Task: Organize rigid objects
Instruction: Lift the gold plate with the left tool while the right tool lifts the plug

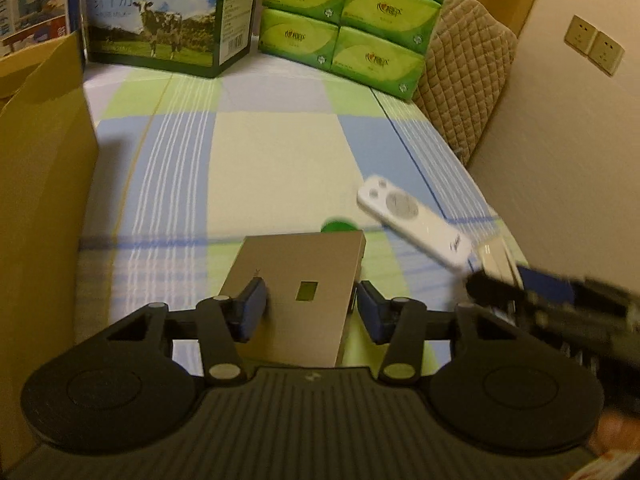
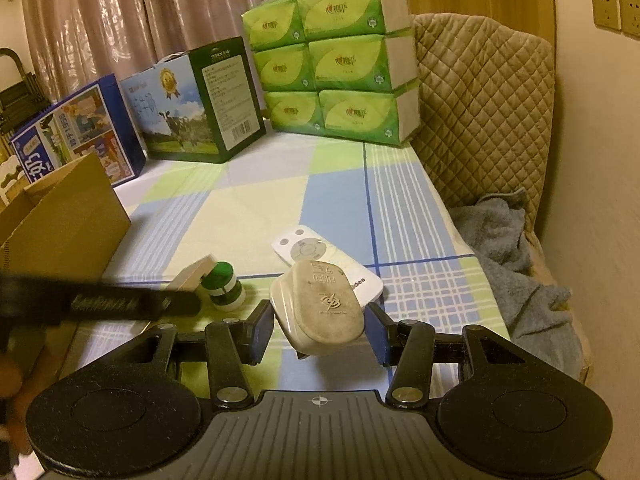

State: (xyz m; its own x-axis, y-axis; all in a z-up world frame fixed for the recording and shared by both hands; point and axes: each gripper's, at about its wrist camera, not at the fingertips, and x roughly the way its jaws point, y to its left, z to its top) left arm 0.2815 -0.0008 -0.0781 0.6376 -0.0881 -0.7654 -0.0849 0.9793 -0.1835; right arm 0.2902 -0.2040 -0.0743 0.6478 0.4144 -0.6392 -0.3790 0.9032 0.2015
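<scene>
My left gripper (image 1: 310,306) is shut on a flat tan box (image 1: 298,292), held tilted above the checked cloth. A green-capped bottle (image 1: 339,225) peeks out behind the box. A white remote (image 1: 414,220) lies to the right. My right gripper (image 2: 320,326) is shut on a grey-white oval case (image 2: 320,306), held above the cloth. In the right wrist view the remote (image 2: 316,254) lies just beyond the case, and the green-capped bottle (image 2: 225,286) stands to the left. The left gripper's arm (image 2: 104,302) crosses in from the left with the tan box (image 2: 192,272).
An open cardboard box (image 1: 44,184) stands at the left, also in the right wrist view (image 2: 68,220). A milk carton box (image 1: 160,12) and stacked green tissue packs (image 1: 360,20) stand at the back. A quilted chair (image 2: 484,112) with a grey towel (image 2: 516,264) is at the right.
</scene>
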